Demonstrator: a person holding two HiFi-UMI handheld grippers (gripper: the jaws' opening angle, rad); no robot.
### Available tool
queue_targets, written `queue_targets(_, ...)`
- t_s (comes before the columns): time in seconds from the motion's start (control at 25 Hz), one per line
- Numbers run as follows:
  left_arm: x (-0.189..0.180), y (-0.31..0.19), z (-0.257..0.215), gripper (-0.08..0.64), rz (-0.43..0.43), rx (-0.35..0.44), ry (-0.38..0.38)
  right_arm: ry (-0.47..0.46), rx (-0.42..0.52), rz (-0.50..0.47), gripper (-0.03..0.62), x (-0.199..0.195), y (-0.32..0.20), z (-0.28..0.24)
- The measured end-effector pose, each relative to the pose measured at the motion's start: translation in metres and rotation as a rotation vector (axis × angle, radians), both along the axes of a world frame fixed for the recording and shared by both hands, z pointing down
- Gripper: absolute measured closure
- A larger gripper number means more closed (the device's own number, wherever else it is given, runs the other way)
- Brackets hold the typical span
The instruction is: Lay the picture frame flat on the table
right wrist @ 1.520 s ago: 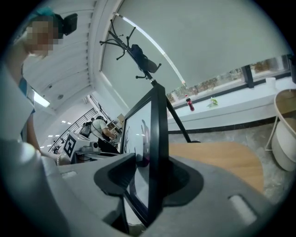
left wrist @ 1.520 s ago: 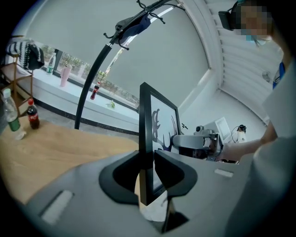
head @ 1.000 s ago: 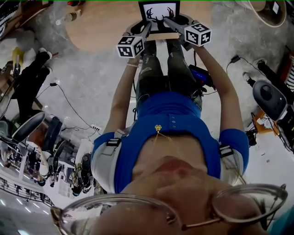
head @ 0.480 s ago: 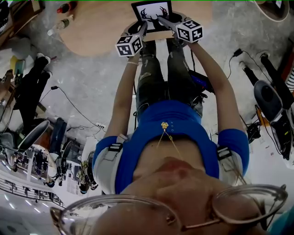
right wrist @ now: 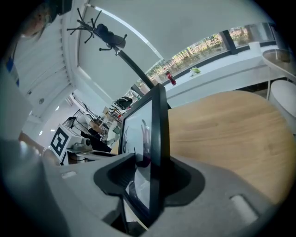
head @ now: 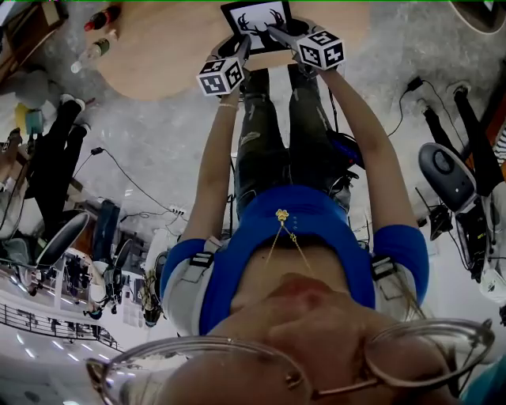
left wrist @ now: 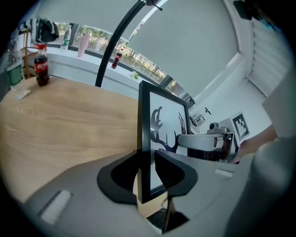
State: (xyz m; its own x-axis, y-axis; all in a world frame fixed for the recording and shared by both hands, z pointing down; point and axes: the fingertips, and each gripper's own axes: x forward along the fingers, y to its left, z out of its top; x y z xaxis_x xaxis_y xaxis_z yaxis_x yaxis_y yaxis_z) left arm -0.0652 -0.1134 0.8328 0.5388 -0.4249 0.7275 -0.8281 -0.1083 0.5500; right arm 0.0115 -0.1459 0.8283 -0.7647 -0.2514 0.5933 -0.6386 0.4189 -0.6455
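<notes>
The picture frame (head: 255,24), black-edged with a black antler print on white, stands upright over the near edge of the round wooden table (head: 174,55). My left gripper (head: 241,51) is shut on its left edge and my right gripper (head: 277,33) on its right edge. In the left gripper view the frame (left wrist: 145,139) runs edge-on between the dark pads of the left gripper (left wrist: 147,166), with the right gripper (left wrist: 203,141) behind it. In the right gripper view the frame (right wrist: 155,139) sits between the pads of the right gripper (right wrist: 150,173).
A cola bottle (left wrist: 41,69) and a clear water bottle (left wrist: 14,69) stand at the table's far left. The tabletop (right wrist: 222,125) spreads beyond the frame. Cables, chairs and equipment lie on the floor (head: 142,142) around the person's legs.
Both grippers and the frame have shifted a little leftward and upward in the head view. Both grips look unchanged.
</notes>
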Motion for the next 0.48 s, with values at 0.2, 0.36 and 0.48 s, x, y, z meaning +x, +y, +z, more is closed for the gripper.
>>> queue_targets(0.2,-0.013,0.003,0.025,0.462,-0.003,-0.026,0.006,0.020,-0.005,-0.005,0.414,-0.014,0.003,0.024)
queue_targets(0.36,-0.012,0.007,0.042,0.462,-0.004,-0.047,-0.002,0.046,-0.022,0.000,0.408,-0.013,0.007,0.041)
queue_targets(0.48,-0.009,0.008,0.051,0.459,-0.010,-0.068,-0.007,0.075,-0.040,0.012,0.405,-0.009,0.009,0.049)
